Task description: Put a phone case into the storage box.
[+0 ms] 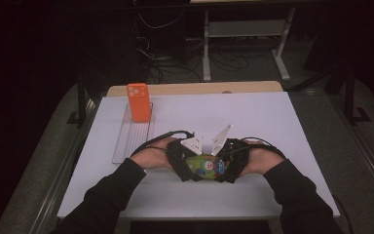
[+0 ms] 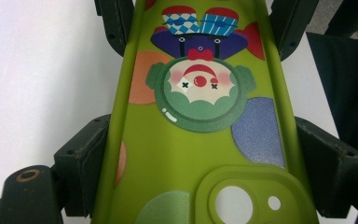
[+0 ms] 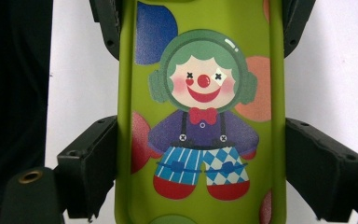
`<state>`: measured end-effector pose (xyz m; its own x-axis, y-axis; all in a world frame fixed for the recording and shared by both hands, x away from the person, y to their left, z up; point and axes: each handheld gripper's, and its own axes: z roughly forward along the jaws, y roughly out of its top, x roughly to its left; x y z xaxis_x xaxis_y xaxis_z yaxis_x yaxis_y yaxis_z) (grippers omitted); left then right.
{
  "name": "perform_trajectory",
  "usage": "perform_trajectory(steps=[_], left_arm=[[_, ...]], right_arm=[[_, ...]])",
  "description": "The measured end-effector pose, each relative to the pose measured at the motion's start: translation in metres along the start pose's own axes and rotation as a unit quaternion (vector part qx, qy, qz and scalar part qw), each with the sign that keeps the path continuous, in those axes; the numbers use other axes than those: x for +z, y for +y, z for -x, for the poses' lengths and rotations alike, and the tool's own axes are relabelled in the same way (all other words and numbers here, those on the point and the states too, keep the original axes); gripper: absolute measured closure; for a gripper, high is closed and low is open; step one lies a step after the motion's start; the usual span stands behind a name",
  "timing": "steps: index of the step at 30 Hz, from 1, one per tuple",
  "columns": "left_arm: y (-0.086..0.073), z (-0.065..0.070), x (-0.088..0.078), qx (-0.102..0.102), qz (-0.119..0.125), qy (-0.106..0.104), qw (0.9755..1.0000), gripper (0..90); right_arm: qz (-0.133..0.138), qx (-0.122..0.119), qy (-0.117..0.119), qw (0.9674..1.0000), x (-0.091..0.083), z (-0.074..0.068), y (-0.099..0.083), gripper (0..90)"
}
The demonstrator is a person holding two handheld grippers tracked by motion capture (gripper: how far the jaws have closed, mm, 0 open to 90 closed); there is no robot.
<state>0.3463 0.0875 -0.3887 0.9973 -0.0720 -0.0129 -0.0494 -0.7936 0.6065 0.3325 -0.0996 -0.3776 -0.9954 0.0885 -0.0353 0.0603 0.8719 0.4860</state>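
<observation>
— So where is the green phone case right now?

— Near the table's front edge, at about six o'clock from the table's middle, held between both grippers. Its long axis runs from nine to three o'clock, from one hand to the other.

— And the jaws?

— The left gripper has its jaws pressed against the long side rims at the camera-hole end; in the left gripper view the case runs straight away from them. The right gripper clamps the opposite end, by the clown's feet, the same way.

— Which hand is nearer?

— Neither; each holds one end, so any twist or pull would act along that long axis.

— Anything else around?

— An orange phone stands upright on a clear tray at eleven o'clock, well apart from the hands.
</observation>
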Motion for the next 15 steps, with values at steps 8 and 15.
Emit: perform_trajectory(steps=[8, 15], left_arm=[[-0.003, 0.001, -0.006, -0.027, 0.015, 0.021, 0.9993, 15.7], [-0.007, 0.000, -0.010, -0.091, 0.030, 0.063, 0.9934, 15.6]], right_arm=[[0.036, 0.038, -0.017, 0.9985, -0.008, 0.002, -0.010, 0.0], [0.081, 0.097, -0.055, 0.9905, -0.023, 0.013, -0.029, 0.0]])
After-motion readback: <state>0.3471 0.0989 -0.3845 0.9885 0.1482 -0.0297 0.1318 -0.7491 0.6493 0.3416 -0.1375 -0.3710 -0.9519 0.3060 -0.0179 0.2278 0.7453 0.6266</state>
